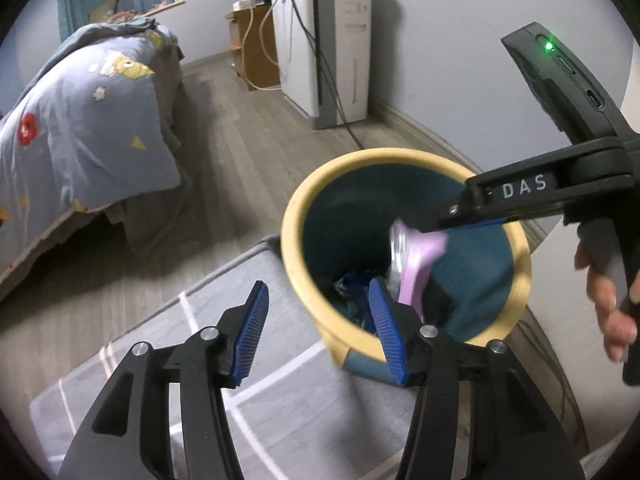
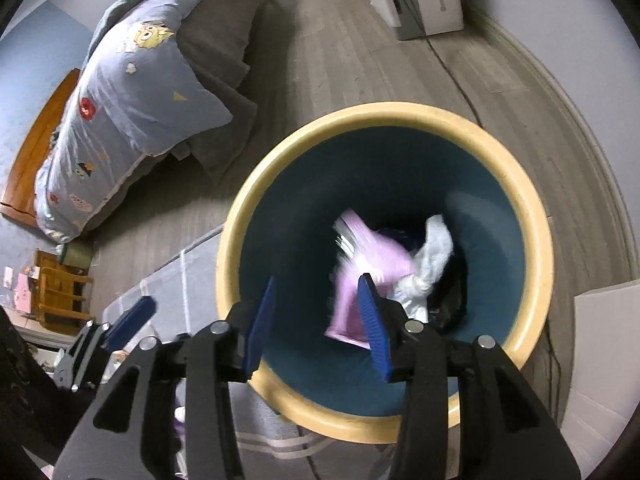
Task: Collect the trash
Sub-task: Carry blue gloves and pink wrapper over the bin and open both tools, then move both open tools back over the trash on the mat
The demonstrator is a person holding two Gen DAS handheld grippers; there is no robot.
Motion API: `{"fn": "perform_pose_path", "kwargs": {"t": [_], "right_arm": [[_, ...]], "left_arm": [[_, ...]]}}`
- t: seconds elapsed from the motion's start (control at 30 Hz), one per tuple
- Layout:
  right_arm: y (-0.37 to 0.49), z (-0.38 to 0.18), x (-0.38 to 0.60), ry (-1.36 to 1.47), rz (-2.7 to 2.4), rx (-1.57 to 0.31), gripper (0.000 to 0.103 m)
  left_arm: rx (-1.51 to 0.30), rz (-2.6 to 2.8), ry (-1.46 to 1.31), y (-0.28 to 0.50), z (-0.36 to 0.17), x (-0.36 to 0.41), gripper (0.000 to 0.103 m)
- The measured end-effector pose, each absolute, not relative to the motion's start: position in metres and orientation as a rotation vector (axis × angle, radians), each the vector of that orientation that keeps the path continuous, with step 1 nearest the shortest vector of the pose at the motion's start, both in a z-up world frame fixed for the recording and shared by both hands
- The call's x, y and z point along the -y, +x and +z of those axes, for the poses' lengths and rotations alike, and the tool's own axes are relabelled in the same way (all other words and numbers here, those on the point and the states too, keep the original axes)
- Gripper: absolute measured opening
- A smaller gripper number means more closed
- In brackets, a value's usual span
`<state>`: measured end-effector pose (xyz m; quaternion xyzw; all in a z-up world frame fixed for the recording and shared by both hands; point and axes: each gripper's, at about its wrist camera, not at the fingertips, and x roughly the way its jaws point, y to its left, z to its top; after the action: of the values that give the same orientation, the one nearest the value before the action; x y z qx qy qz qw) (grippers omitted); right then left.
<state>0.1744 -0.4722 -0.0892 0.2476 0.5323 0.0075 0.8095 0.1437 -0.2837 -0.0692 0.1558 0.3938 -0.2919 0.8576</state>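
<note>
While our right wrist camera looks straight down into the bin [image 2: 536, 240], a teal tub with a cream rim, it shows us what the other view only hints at: a pink wrapper [image 2: 368, 264], blurred, inside the bin with a pale crumpled tissue [image 2: 434, 256] just beside it at 3 o'clock and something dark beneath both. From our left wrist camera the bin [image 1: 308, 208] sits at 2 o'clock on the grey checked rug [image 1: 280, 412], and only this view shows our right gripper [image 1: 456, 216] from the side, reaching over the rim at 3 o'clock with the pink wrapper [image 1: 416, 256] right at its tip; whether the fingers touch the wrapper we cannot tell through the blur. A bit of blue trash [image 1: 352, 284] lies deeper in the tub.

Our right gripper [image 2: 320, 320] has its blue fingers [image 2: 372, 320] spread apart, nothing pinched between them, with the wrapper below. Our left gripper [image 1: 320, 332] is spread wide too, holding nothing; its right finger [image 1: 386, 328] overlaps the bin's near rim, though we cannot tell whether it touches.

Only the left view shows the white appliance [image 1: 324, 48] against the wall at 12 o'clock. Both show the bed with its blue cartoon quilt [image 1: 80, 120] at 10 o'clock.
</note>
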Motion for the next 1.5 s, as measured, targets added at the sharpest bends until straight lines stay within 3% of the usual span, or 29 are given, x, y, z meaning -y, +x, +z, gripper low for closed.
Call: {"fn": "perform_pose_path", "kwargs": {"t": [0.07,0.13,0.23,0.33,0.47,0.6,0.87,1.2,1.5], "right_arm": [[0.174,-0.089,0.473,0.503,-0.010,-1.138,0.043],[0.173,-0.086,0.473,0.461,-0.052,-1.132,0.056],[0.171,-0.083,0.476,0.426,-0.100,-1.120,0.064],[0.168,-0.080,0.477,0.395,-0.145,-1.108,0.077],[0.166,-0.071,0.475,0.344,-0.213,-1.081,0.088],[0.163,-0.054,0.469,0.290,-0.258,-1.029,0.097],[0.161,-0.022,0.439,0.233,-0.205,-0.977,0.097],[0.153,0.021,0.373,0.142,-0.166,-0.864,0.097],[0.136,0.034,0.276,0.025,0.113,-0.810,0.097]], "left_arm": [[-0.828,-0.609,0.325,0.144,-0.069,0.279,0.054],[-0.828,-0.602,0.328,0.144,-0.069,0.275,0.054],[-0.828,-0.597,0.327,0.145,-0.067,0.272,0.056],[-0.822,-0.586,0.323,0.145,-0.064,0.268,0.062],[-0.810,-0.570,0.315,0.143,-0.055,0.258,0.077],[-0.794,-0.547,0.306,0.137,-0.040,0.240,0.079],[-0.765,-0.453,0.285,0.118,-0.003,0.172,0.081],[-0.753,-0.260,0.270,0.088,0.036,0.066,0.093],[-0.768,-0.178,0.237,0.060,0.018,0.006,0.095]]}}
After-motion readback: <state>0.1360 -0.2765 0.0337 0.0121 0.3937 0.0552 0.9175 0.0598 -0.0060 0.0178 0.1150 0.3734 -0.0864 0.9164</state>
